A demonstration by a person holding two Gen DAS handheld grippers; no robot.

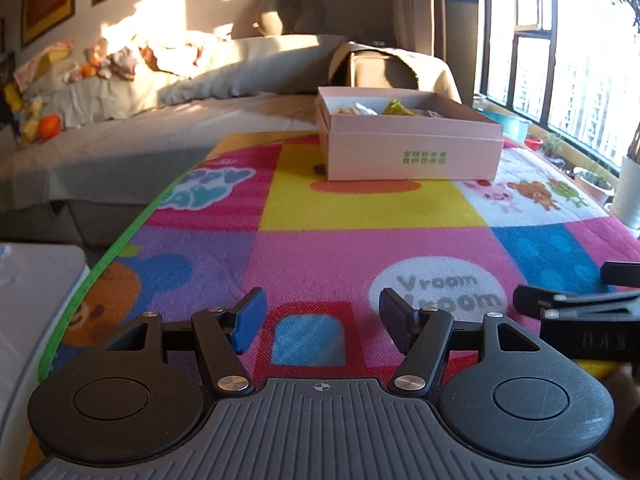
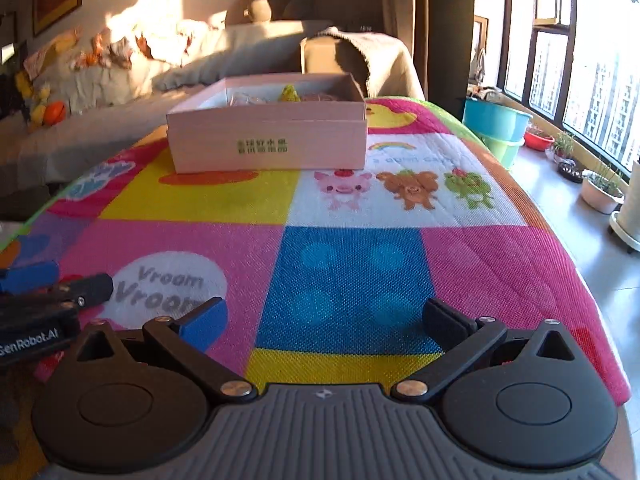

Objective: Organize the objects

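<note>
Left gripper point(image 1: 322, 320): jaws apart, nothing between the pads, only mat beneath.
Right gripper point(image 2: 324, 322): jaws at their widest, empty, over the blue square of the mat.
Box point(image 1: 412, 136): pink, lid off, standing on the far part of the mat point(image 1: 360, 208); a yellow-green item and pale pieces show inside, too small to name.
Box from tools: ahead of both, well apart; right of centre for the left gripper, left of centre for the right one point(image 2: 268, 136), so it lies between their lines.
Long axis: across both views, broad printed side facing the grippers.
Nearer hand: cannot tell; they look about level.
Loose things on mat: none seen, so the sorting looks close to done, or the next item lies out of view.
Left view only: sofa point(image 1: 132, 120) beside the mat, right gripper's finger at the right edge.
Right view only: teal tubs point(image 2: 496, 120) and plant pots by the window.
</note>
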